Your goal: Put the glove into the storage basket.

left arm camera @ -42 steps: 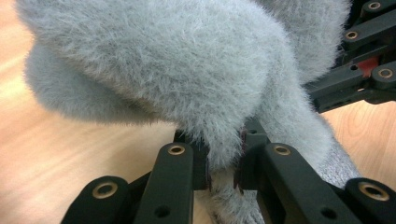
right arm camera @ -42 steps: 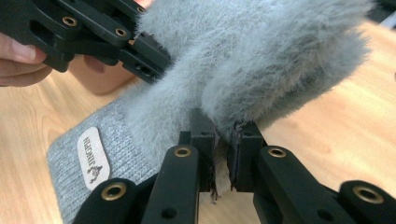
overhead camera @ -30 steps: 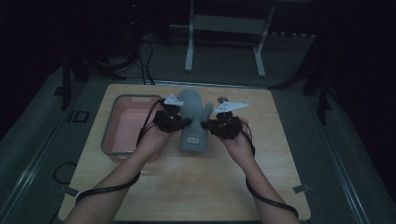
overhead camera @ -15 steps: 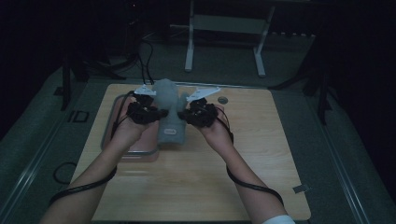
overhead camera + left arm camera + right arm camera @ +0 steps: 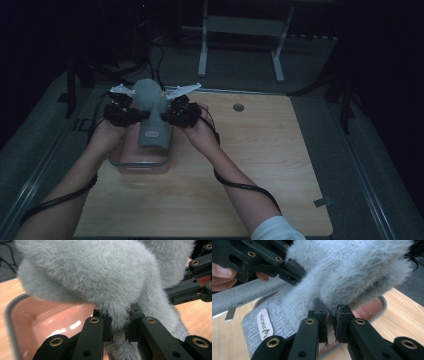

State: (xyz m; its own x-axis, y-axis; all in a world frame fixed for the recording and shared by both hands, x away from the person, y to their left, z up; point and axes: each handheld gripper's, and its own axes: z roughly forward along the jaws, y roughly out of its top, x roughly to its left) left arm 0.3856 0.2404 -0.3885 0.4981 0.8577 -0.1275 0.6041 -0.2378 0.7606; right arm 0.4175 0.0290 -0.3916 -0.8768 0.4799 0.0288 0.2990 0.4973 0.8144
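High view: grey fuzzy hat (image 5: 151, 112) held up between left gripper (image 5: 131, 114) at 9 o'clock and right gripper (image 5: 169, 114) at 3 o'clock, hanging over pink tray (image 5: 141, 163) at table's (image 5: 260, 165) 10 o'clock corner. Left gripper view: jaws clamped on fuzzy rim (image 5: 117, 322), tray below. Right gripper view: jaws pinching rim, knit part with label (image 5: 265, 326) hanging at 8 o'clock

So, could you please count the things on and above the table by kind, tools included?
Grey fuzzy hat: 1
Pink tray: 1
Tools: 2, left tool and right tool, both shut on the hat
Total: 4
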